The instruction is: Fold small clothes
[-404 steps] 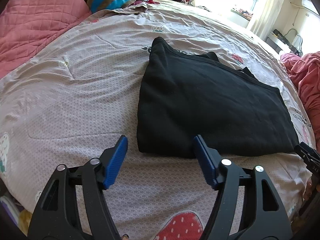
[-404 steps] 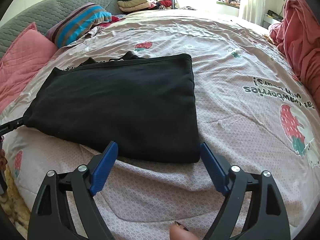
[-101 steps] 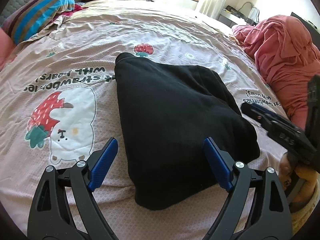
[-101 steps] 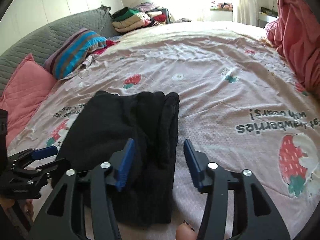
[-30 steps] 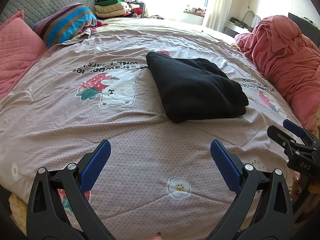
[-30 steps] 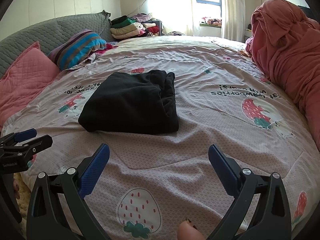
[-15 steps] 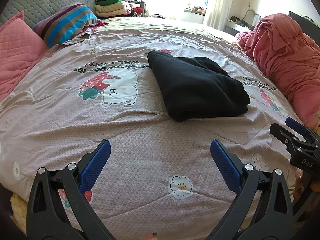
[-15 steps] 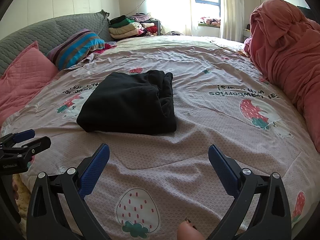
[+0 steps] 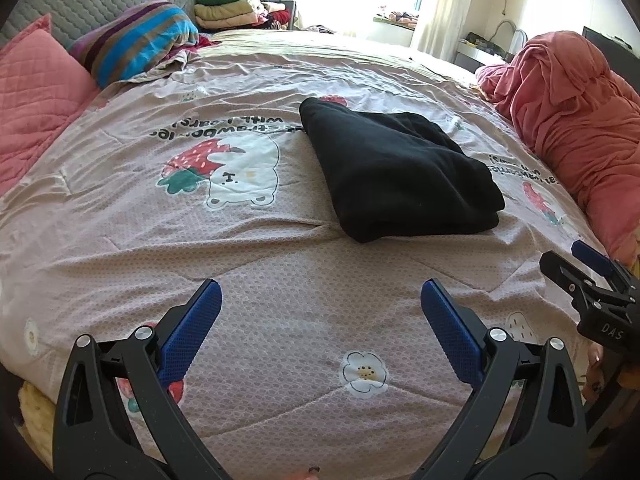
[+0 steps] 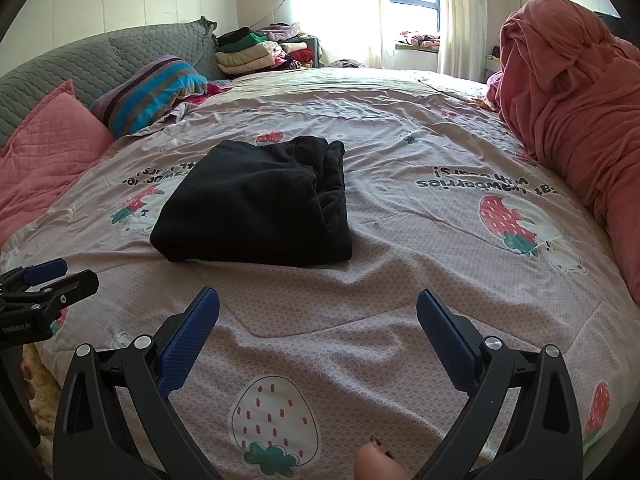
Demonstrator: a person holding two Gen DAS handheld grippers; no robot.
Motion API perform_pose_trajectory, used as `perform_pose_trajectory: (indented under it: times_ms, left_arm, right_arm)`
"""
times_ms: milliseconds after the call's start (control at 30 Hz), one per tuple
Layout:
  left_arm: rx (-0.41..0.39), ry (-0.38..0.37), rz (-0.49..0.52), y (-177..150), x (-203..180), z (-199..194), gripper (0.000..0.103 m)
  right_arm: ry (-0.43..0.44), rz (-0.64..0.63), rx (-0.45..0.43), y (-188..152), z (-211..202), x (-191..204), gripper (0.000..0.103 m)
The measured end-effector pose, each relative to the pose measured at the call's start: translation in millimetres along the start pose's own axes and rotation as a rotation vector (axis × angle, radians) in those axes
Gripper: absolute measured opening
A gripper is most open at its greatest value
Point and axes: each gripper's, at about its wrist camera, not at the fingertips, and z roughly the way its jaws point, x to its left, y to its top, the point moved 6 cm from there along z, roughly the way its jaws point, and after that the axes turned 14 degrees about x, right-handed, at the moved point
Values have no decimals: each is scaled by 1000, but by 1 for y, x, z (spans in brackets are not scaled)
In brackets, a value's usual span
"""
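A black garment [image 9: 396, 176] [image 10: 256, 204] lies folded into a compact bundle on the pink strawberry-print bedspread [image 9: 260, 280] [image 10: 400, 272]. My left gripper [image 9: 320, 320] hovers over the near part of the bed, well short of the bundle, wide open with nothing between its blue pads. My right gripper [image 10: 318, 322] is likewise wide open and empty, pulled back from the garment. In the left wrist view the right gripper [image 9: 580, 268] shows at the right edge. In the right wrist view the left gripper [image 10: 44, 276] shows at the left edge.
A heap of salmon-pink bedding [image 9: 580, 112] [image 10: 572, 100] rises on the right. Pink [image 9: 32, 96] and striped pillows [image 9: 132, 40] lean on a grey headboard [image 10: 92, 60] at left. Stacked folded clothes [image 10: 260, 50] sit at the far end near the window.
Over the earlier frames the flat black garment was folded into a bundle and both grippers drew back from it. In the last second both views shifted only slightly; the garment stays still.
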Motion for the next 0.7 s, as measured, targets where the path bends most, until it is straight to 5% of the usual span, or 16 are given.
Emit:
perform_pose_trajectory:
  times_ms: [333,500,700]
  left_arm:
    - [23,57,-69,-3,22,6,94]
    - [45,69,-209,4,90,8,94]
    - [20,295,-503,22,264,-2,94]
  right_arm:
    - [-97,121,13,-9,0,-41,98]
    - [-340,424,-4,-43,-19,-154,98]
    - [-769,942,76,-164,-82,-352,98]
